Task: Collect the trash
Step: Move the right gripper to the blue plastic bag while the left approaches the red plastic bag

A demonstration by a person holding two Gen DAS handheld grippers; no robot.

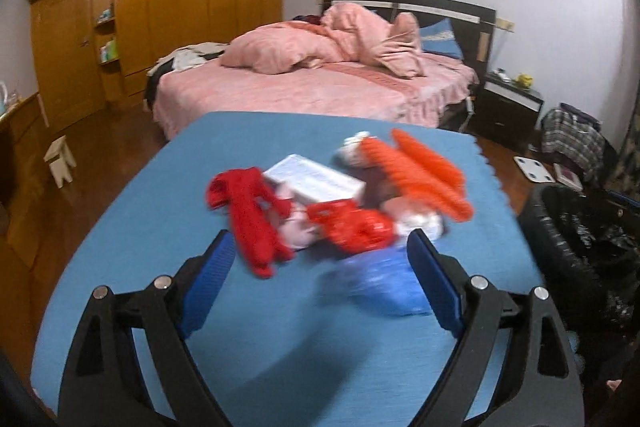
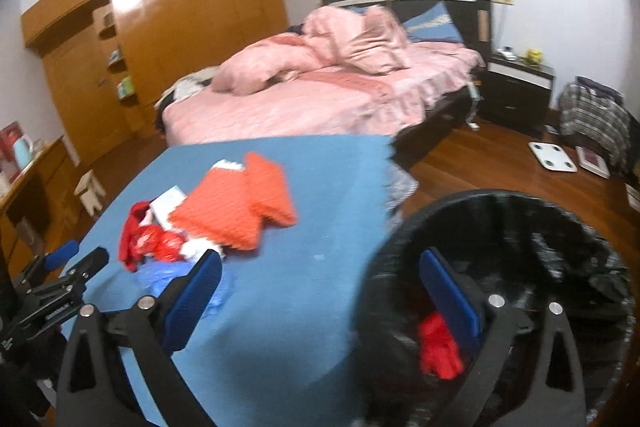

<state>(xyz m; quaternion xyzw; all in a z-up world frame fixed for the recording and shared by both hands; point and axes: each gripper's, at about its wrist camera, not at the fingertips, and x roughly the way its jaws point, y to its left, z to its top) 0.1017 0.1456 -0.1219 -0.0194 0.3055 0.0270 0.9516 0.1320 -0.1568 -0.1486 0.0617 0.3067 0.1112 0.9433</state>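
Bedroom, blue table (image 1: 160, 307). Trash pile (image 1: 340, 203) mid-table, bin (image 2: 520, 211) beside edge. Left gripper (image 1: 320, 259) and right gripper (image 2: 320, 279) both spread wide, empty. Risk: snagging loose blue bag (image 1: 380, 287), scattering neighbours.

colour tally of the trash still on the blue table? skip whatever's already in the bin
Red: 2, a long red crumpled wrapper and a glossy red plastic bag
Orange: 2, ribbed orange foam pieces
White: 1, a flat white rectangular box
Blue: 1, a crumpled blue plastic bag
Total: 6. Blurred pale scraps lie among them, uncountable.
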